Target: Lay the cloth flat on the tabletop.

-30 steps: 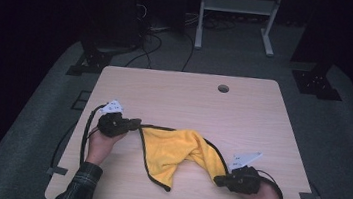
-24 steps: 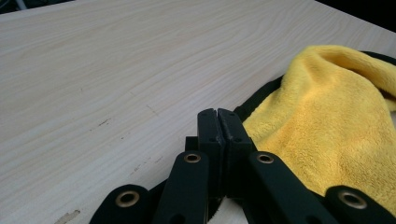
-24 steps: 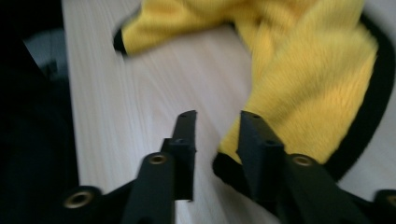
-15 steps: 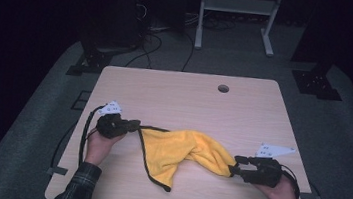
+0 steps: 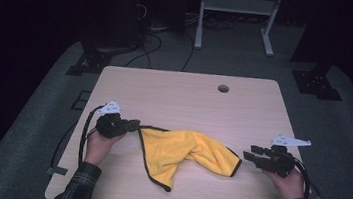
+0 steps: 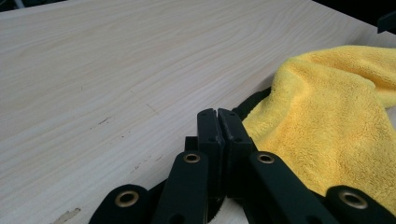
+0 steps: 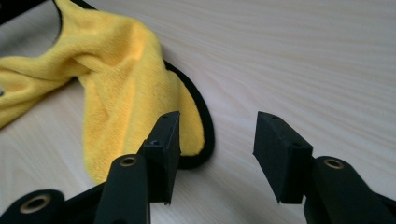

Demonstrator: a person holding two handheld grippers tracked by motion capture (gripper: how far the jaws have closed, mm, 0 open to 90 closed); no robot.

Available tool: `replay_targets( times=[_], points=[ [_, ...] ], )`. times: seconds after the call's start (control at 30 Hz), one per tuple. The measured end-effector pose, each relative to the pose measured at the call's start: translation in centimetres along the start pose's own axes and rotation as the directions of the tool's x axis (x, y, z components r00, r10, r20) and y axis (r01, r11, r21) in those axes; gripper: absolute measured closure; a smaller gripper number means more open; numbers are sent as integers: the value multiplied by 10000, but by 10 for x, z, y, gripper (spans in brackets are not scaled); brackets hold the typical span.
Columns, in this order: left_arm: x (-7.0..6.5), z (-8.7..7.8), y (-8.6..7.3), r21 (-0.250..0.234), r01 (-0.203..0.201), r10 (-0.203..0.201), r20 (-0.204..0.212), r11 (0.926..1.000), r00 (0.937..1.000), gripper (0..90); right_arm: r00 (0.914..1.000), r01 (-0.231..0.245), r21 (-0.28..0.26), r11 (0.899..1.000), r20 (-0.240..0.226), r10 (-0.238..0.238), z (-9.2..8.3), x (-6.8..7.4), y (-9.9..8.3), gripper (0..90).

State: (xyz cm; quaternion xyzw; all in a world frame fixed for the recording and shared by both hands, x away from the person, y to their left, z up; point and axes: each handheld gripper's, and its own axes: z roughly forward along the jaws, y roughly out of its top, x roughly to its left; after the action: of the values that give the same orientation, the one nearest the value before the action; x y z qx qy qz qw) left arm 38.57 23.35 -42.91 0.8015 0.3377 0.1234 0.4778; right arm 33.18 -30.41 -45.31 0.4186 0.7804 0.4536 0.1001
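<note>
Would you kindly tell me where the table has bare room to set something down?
The whole far half of the table is bare, between the yellow cloth and the small round hole. The near strip is crowded by cloth and both tongs, left and right.

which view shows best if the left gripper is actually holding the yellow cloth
The left gripper view: the left gripper is shut on the black edge of the yellow cloth. The high view shows gripper meeting cloth but too small; the right gripper view shows the cloth's other end.

Black claws (image 5: 134, 123) – brass rivets, plaid sleeves (image 5: 76, 189).
</note>
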Motion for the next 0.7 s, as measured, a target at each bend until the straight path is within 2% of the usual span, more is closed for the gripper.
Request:
replay_targets(
  times=[0.1,0.17,0.2,0.23,0.27,0.3,0.33,0.37,0.4,0.47,0.53,0.63,0.67,0.7],
  points=[
    [0,1,0,61,-27,27,7,10000,10000,883,9999,-17,484,9988,-100,22,10,0,-3,470],
    [0,1,0,75,-26,26,10,10000,10000,883,9995,241,758,9968,-212,-226,17,6,-4,458],
    [0,1,0,79,-29,29,13,10000,10000,883,9975,687,974,9929,-234,-667,25,14,-3,439],
    [0,1,0,79,-29,29,13,10000,10000,883,9956,921,1103,9896,-269,-896,28,18,-3,433],
    [0,1,0,88,-38,38,18,10000,10000,883,9956,921,1103,9896,-269,-896,28,18,-3,433],
    [0,1,0,80,-43,43,18,10000,10000,883,9932,1151,1194,9861,-323,-1121,32,22,-3,429],
    [0,1,0,83,-31,31,18,10000,10000,883,9907,1358,1340,9816,-255,-1336,35,25,-3,423],
    [0,1,-1,90,-23,23,21,10000,10000,884,9865,1630,1632,9730,-123,-1632,40,30,-4,421],
    [0,1,-1,91,-20,19,25,10000,10000,883,9865,1630,1632,9730,-123,-1632,40,30,-4,421],
    [0,2,-1,94,-15,15,33,10000,10000,883,9835,1778,1833,9668,1,-1809,43,32,-5,424],
    [0,1,-1,113,-22,22,31,9999,10000,884,9827,1818,1843,9659,25,-1854,44,32,-6,475],
    [1,2,-1,95,55,-55,40,9999,10000,884,9821,1730,1841,9676,426,-1837,43,32,-5,629],
    [1,2,-1,87,83,-83,44,9999,10000,884,9821,1730,1841,9676,426,-1837,43,32,-5,629],
    [1,2,-1,95,130,-131,68,9999,9999,884,9820,1710,1858,9676,477,-1827,43,32,-5,685]
  ],
)
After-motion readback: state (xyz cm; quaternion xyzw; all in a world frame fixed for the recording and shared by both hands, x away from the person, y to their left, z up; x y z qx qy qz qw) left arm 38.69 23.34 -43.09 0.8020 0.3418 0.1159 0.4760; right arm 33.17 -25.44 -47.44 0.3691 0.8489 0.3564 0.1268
